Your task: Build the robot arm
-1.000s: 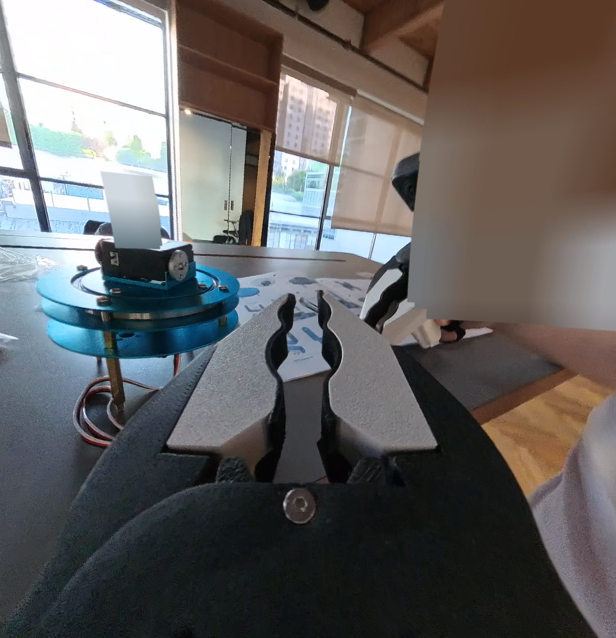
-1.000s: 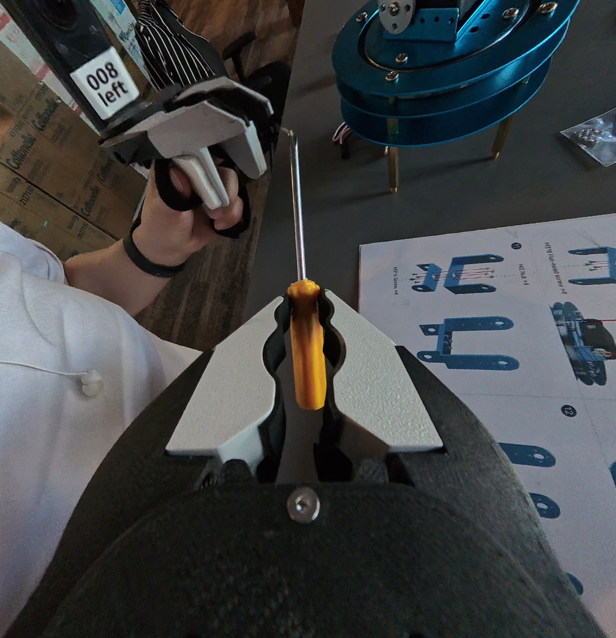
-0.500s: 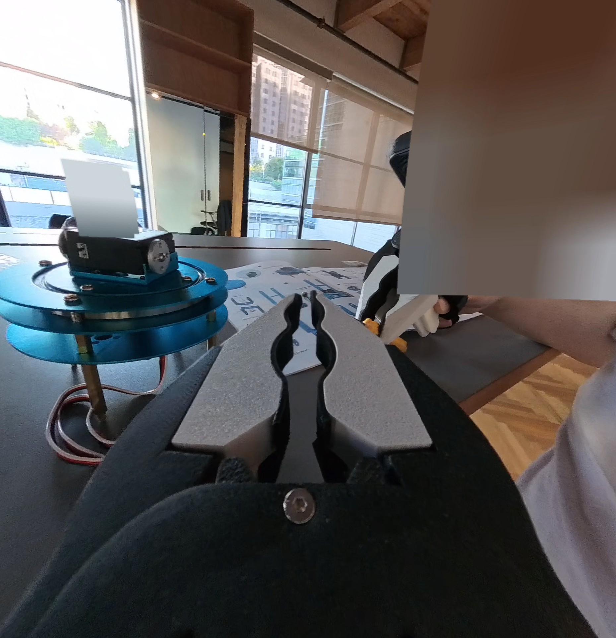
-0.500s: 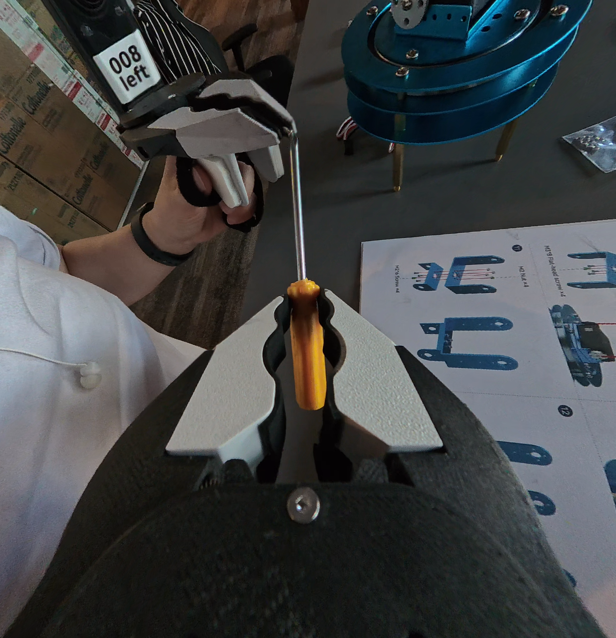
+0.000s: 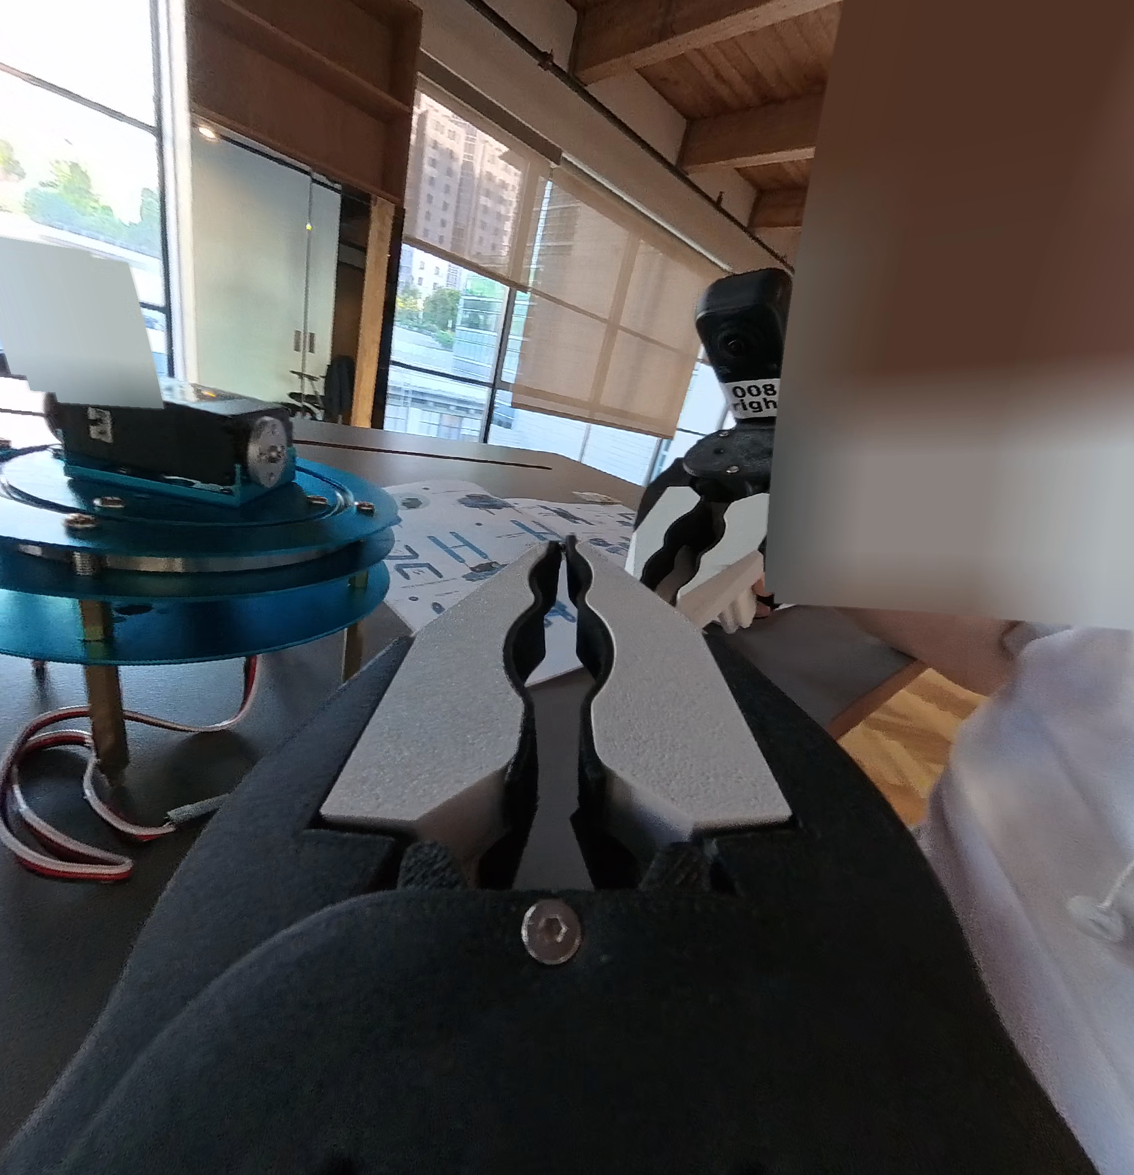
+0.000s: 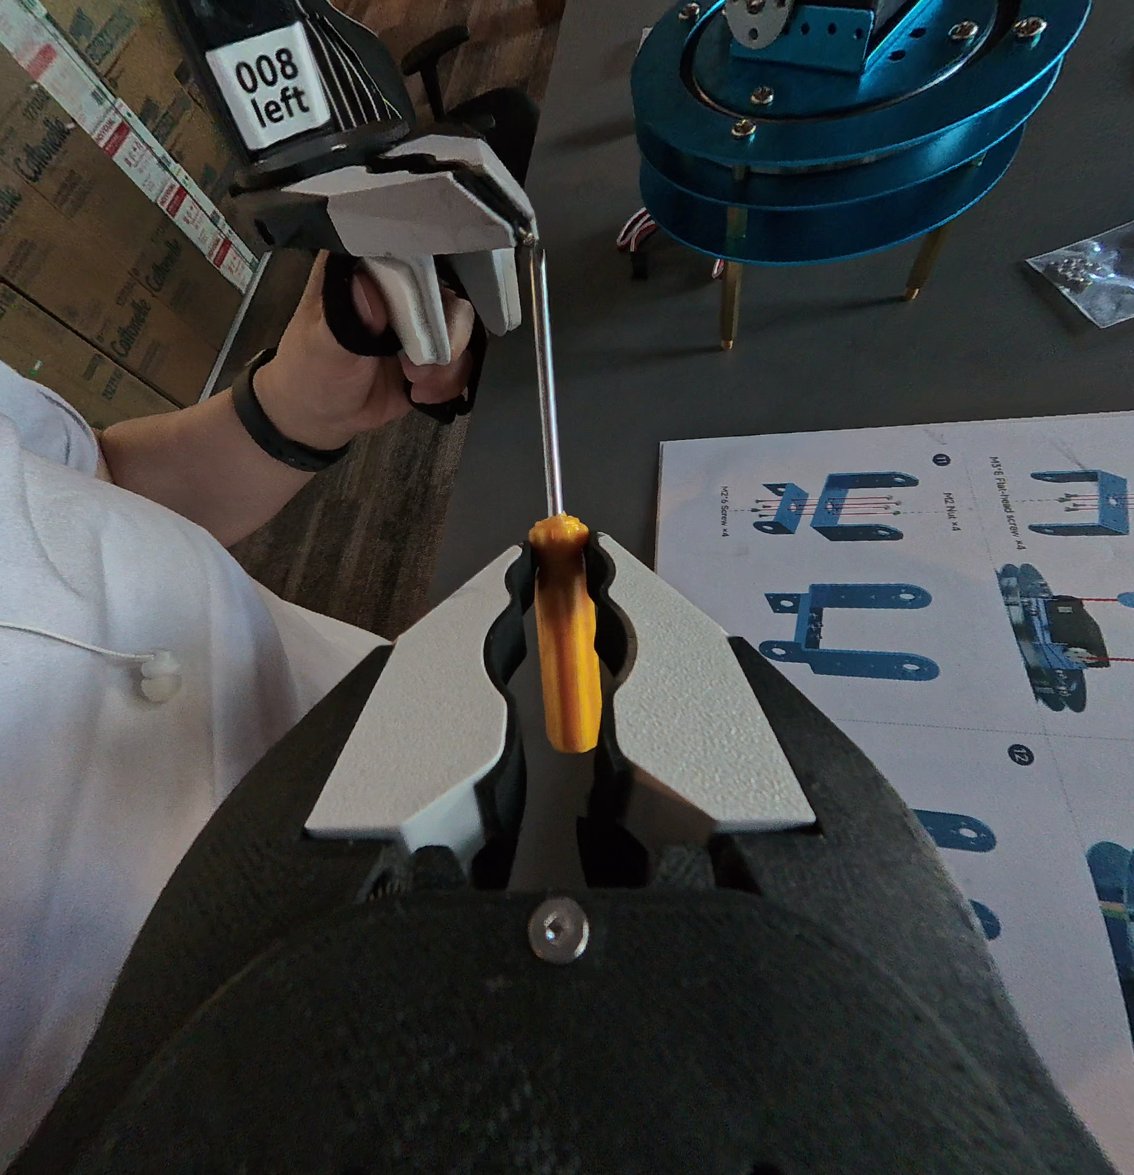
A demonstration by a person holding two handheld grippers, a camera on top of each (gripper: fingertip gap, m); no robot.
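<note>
Gripping an orange-handled screwdriver (image 6: 567, 642), the right gripper (image 6: 561, 547) meets the left gripper (image 6: 519, 219), whose nearly closed jaws pinch its tip, above a dark table (image 6: 774, 381) in a wood-beamed, windowed room; a blue turntable (image 5: 189, 572) stands at far left.

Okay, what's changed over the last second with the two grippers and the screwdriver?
The left gripper has moved in toward the screwdriver, and its fingers have closed almost together; its tips now sit right at the shaft's far end, though whether they pinch it is unclear. In the left wrist view the blue turntable has grown closer and slid left. The right gripper stays shut on the orange handle; the instruction sheet hasn't moved.
</note>
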